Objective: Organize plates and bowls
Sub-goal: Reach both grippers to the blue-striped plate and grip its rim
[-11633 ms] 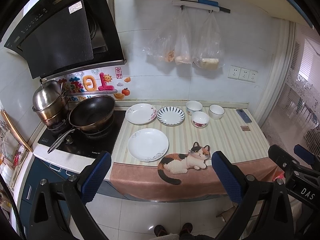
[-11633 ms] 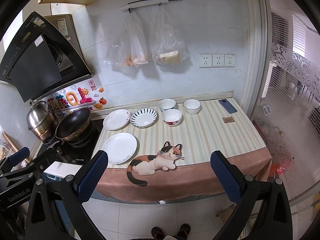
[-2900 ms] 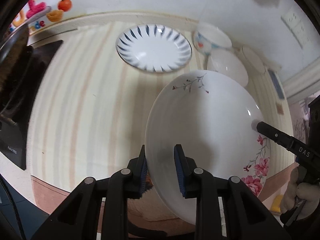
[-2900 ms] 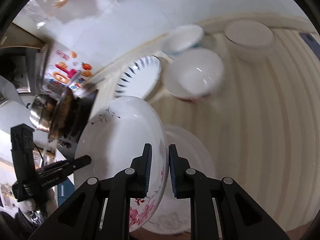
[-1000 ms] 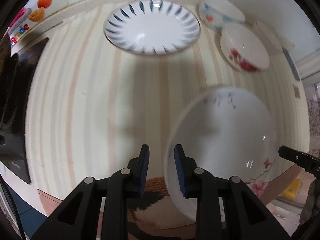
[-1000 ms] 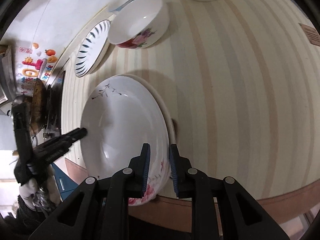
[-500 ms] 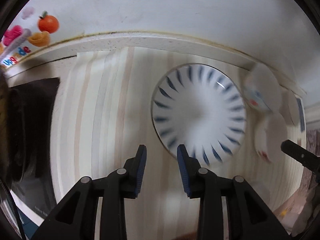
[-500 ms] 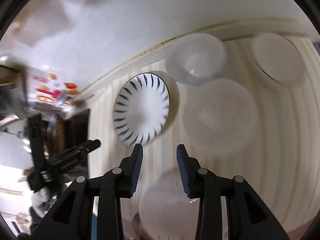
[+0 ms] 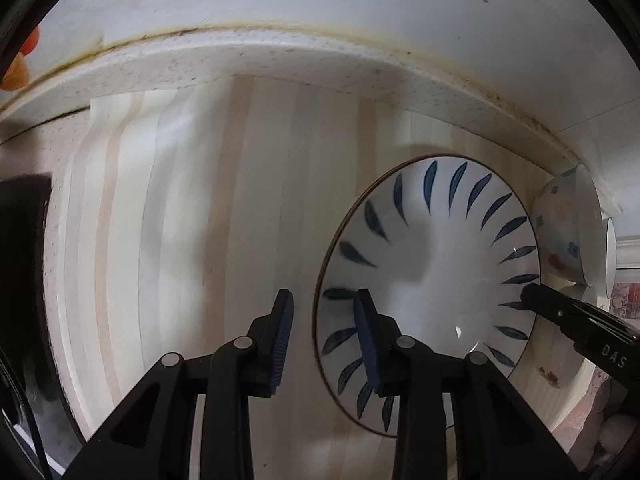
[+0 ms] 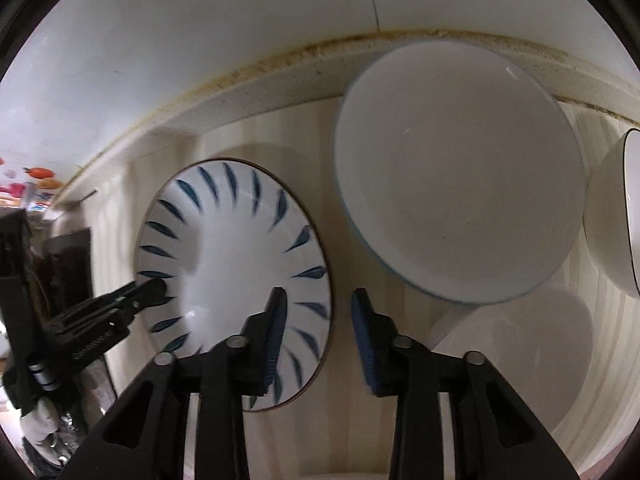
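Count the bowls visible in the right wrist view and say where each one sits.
2 whole, perhaps 3: a large white bowl by the back wall, right of the blue-leaf plate; a dark-rimmed bowl at the right edge. A pale curved shape below may be another.

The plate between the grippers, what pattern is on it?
White plate with dark blue leaf-shaped strokes around its rim; clearest in the right wrist view.

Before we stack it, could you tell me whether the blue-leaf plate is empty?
Empty: the blue-leaf plate shows only bare white glaze and its painted rim; it lies flat on the striped cloth.
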The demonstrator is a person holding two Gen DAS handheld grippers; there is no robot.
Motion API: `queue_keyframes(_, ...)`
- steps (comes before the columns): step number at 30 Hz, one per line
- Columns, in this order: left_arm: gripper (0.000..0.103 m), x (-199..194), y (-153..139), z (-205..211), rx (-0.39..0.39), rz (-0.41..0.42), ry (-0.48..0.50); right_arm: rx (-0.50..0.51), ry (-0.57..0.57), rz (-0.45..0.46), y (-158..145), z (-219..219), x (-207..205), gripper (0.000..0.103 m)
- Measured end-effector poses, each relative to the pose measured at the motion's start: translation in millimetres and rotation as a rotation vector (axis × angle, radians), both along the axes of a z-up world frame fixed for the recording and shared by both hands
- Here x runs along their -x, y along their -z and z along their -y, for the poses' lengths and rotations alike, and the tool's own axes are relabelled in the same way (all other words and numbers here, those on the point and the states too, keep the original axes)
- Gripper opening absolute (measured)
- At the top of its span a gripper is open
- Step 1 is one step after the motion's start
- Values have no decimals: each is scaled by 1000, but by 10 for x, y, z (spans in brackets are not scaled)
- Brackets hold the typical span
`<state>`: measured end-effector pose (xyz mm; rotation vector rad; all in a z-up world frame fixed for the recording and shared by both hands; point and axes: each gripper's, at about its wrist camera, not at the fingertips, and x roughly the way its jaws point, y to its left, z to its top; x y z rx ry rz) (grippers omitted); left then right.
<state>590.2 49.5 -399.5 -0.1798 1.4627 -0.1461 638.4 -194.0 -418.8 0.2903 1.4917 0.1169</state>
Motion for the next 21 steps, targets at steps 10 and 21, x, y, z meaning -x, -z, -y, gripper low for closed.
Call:
queue_keyframes(10, 19, 73, -144, 59, -27, 32, 3, 13, -24, 15, 12, -46, 28, 13)
queue_keyframes(21, 19, 401, -705, 168, -19, 117, -21, -40, -74, 63, -384, -54, 211, 13)
